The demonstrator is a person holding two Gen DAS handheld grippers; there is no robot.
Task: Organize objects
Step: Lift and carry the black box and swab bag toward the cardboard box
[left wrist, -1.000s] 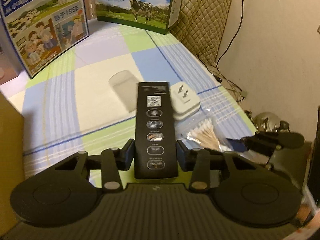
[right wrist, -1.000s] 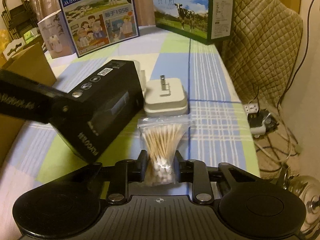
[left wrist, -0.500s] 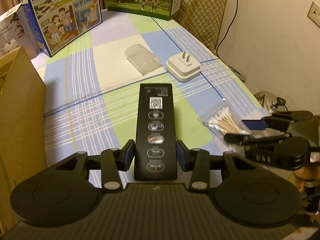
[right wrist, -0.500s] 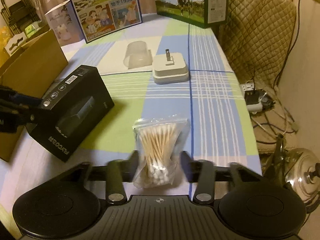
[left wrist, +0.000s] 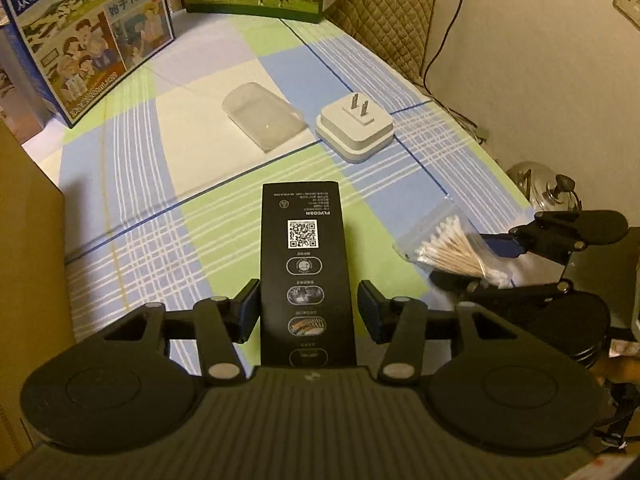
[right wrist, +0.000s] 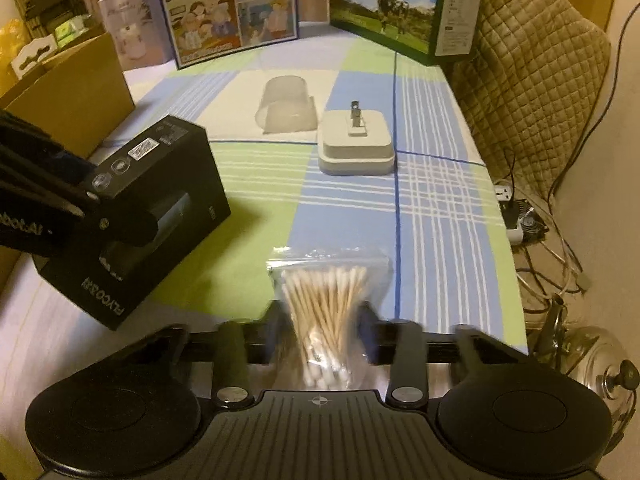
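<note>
The clear zip bag of cotton swabs (right wrist: 320,304) hangs pinched in the just-closing right gripper (right wrist: 322,322) over the checked tablecloth (right wrist: 440,200), while the black rectangular carton (left wrist: 306,272) lies there between the left gripper's (left wrist: 308,310) just-opened, clear-standing jaws.

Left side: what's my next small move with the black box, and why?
Probably lift the left gripper straight back off the black box: its jaws have just been opening, gaps show on both sides, and the box seems to rest on the tablecloth.
</note>
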